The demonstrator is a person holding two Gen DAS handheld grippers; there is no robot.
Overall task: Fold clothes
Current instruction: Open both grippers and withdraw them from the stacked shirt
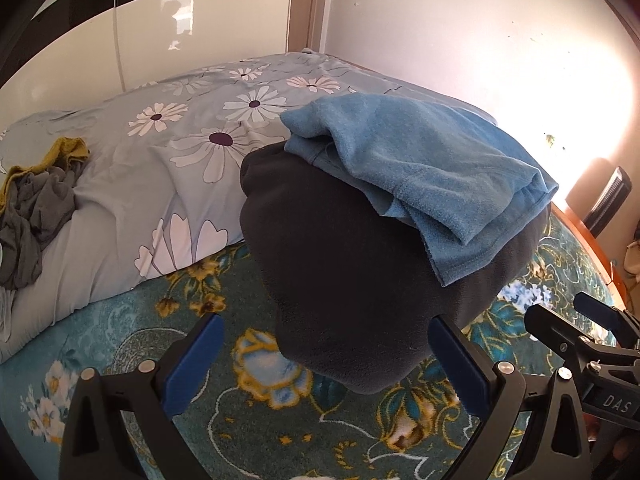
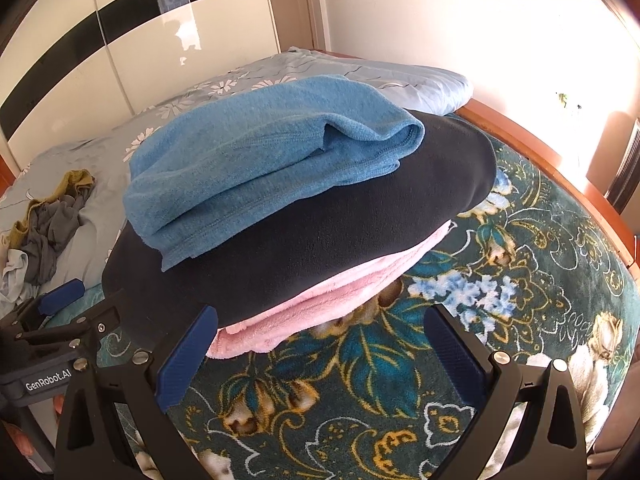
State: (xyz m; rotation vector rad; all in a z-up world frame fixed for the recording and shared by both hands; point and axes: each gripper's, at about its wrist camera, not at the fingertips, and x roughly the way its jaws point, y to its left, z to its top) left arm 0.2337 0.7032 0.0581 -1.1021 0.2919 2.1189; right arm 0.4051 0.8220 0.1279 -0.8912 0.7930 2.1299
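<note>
A stack of folded clothes lies on the bed's teal floral blanket [image 2: 520,280]. A blue fleece garment [image 2: 256,160] is on top, also in the left wrist view [image 1: 420,168]. Under it is a dark grey fleece [image 2: 320,240], shown too in the left wrist view [image 1: 352,272], and a pink fleece [image 2: 320,308] lies at the bottom. My left gripper [image 1: 324,352] is open and empty just in front of the stack. My right gripper [image 2: 320,344] is open and empty at the stack's near edge. A heap of unfolded grey and mustard clothes [image 1: 36,200] lies at the far left.
A pale blue daisy-print duvet [image 1: 180,140] lies behind the stack. The wooden bed edge [image 2: 560,168] runs along the right by the wall. A glossy white and black wardrobe [image 2: 140,48] stands at the back.
</note>
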